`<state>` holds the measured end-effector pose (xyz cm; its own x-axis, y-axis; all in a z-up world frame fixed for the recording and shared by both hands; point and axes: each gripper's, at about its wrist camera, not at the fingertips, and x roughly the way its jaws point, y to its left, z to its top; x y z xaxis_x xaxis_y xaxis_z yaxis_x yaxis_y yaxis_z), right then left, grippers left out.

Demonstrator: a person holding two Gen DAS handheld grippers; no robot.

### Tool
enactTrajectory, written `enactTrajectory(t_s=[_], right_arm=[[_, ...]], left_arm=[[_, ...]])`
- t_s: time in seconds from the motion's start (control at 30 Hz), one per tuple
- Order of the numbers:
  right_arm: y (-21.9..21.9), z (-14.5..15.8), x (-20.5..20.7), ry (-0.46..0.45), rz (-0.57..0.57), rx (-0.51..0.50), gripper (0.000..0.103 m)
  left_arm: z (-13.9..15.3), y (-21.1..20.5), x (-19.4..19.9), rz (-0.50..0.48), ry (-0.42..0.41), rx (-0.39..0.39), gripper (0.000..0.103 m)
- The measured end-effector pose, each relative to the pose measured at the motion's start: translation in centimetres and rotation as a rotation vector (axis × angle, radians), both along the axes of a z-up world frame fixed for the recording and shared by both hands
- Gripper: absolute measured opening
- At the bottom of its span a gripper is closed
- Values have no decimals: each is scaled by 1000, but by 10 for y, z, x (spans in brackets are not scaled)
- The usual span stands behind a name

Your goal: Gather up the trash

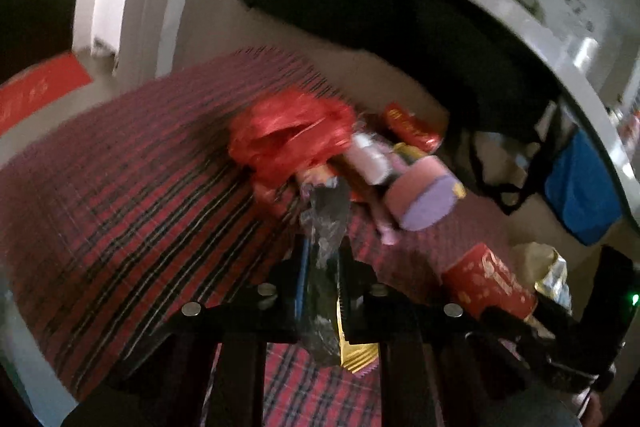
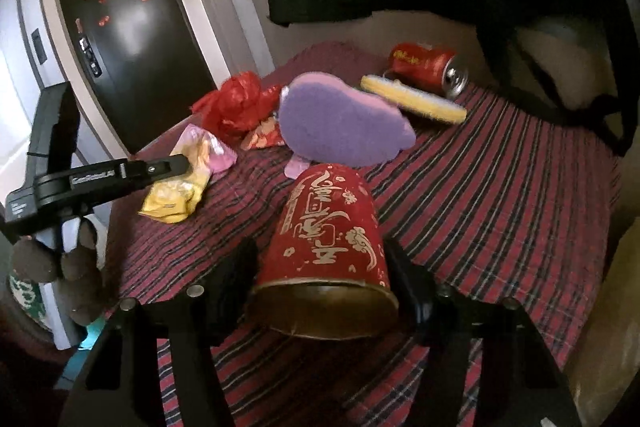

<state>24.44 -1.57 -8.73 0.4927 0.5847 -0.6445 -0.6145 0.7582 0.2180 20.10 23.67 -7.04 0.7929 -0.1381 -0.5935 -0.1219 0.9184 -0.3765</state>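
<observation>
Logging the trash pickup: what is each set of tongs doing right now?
Left tongs: shut on a crinkly wrapper.
Right tongs: jaws either side of the red paper cup; whether they press it cannot be told.

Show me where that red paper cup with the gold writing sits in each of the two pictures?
Left wrist view: red paper cup at lower right, beside the left gripper.
Right wrist view: cup at bottom centre, between the right gripper's fingers.
Shared landmark: purple sponge.
</observation>
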Motion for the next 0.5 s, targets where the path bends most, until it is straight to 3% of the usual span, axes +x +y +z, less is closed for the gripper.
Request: enactTrajectory(t_s=[0.27, 0.5], right_arm=[[-28, 49, -38, -154, -42, 44, 58], [-85, 84, -62, -242, -135, 108, 58]], left_arm=[[58, -56, -39, -47, -191, 153, 13], [91, -120, -38, -145, -257, 189, 13]])
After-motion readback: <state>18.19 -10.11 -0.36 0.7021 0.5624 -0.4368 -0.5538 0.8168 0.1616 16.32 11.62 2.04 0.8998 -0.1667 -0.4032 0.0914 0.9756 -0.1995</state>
